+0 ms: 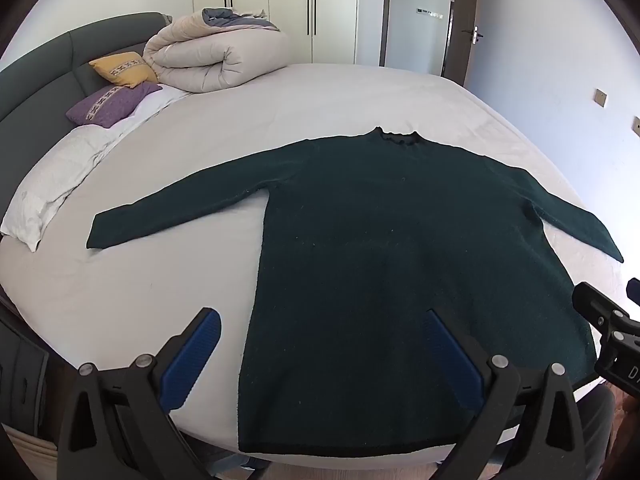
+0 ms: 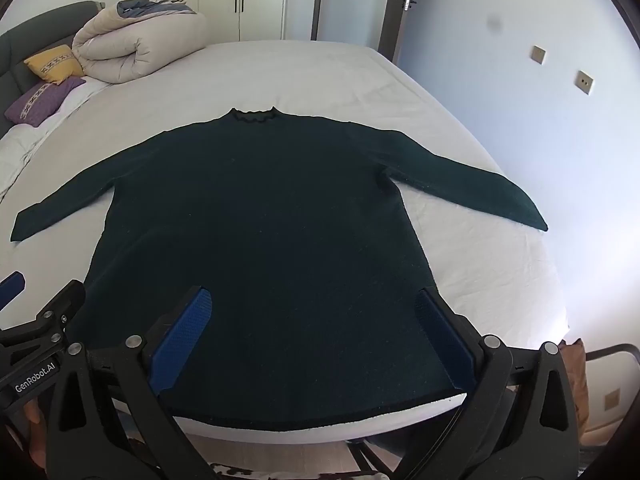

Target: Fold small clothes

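Note:
A dark green long-sleeved sweater (image 1: 400, 260) lies flat on the white bed (image 1: 340, 96), collar far, hem at the near edge, both sleeves spread out. It also shows in the right wrist view (image 2: 260, 220). My left gripper (image 1: 324, 328) is open and empty, hovering above the hem's left part; its left finger is over bare sheet. My right gripper (image 2: 316, 312) is open and empty above the hem's right part. Each gripper shows at the other view's edge: the right gripper (image 1: 608, 332) and the left gripper (image 2: 36, 320).
A rolled beige duvet (image 1: 216, 54), a yellow cushion (image 1: 124, 68) and a purple cushion (image 1: 112, 102) sit by the dark headboard (image 1: 36, 80) at the far left. White pillows (image 1: 56, 184) lie on the left. Wardrobes and a door stand behind.

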Tool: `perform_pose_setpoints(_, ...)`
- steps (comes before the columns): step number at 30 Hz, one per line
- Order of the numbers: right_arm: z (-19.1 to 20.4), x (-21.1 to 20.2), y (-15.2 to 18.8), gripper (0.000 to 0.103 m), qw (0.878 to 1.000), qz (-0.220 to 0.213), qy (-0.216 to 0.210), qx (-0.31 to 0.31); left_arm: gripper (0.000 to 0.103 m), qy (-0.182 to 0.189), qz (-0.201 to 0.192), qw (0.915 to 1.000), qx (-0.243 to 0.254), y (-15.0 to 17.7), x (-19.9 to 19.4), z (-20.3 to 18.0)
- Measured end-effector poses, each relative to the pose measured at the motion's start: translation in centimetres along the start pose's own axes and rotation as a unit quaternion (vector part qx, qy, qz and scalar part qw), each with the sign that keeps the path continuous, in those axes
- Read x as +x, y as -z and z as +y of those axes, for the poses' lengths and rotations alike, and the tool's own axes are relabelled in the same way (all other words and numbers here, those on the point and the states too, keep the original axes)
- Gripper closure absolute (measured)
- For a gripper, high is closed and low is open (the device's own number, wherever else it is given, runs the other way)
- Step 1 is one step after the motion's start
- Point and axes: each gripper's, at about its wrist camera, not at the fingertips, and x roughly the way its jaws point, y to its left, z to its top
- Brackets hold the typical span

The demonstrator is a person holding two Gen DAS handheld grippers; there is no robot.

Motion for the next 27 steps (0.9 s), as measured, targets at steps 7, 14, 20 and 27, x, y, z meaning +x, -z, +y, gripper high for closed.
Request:
perform_pose_setpoints(7,0.17,-0.04,0.09,0.000,1.000,0.000,-0.002,-0.001,0.000,-0.001,-0.001,1.0000,0.000,0.07,-0.06,0.03)
perform_pose_setpoints(14,0.37,-0.19,0.31,0.000,1.000,0.000,-0.004,0.000,0.000,-0.001,0.000,1.0000,0.000,0.04,-0.06,-0.03)
perform_pose_setpoints(20,0.32,-0.28,0.30,0.000,1.000,0.001,-0.003,-0.001,0.000,-0.001,0.000,1.0000,0.001,0.04,-0.12,-0.09)
perform_pose_setpoints(27,0.42,-0.20,0.47,0.000,1.000,0.001,-0.002,-0.003,0.000,-0.001,0.000,1.0000,0.002,0.01,-0.08,-0.16)
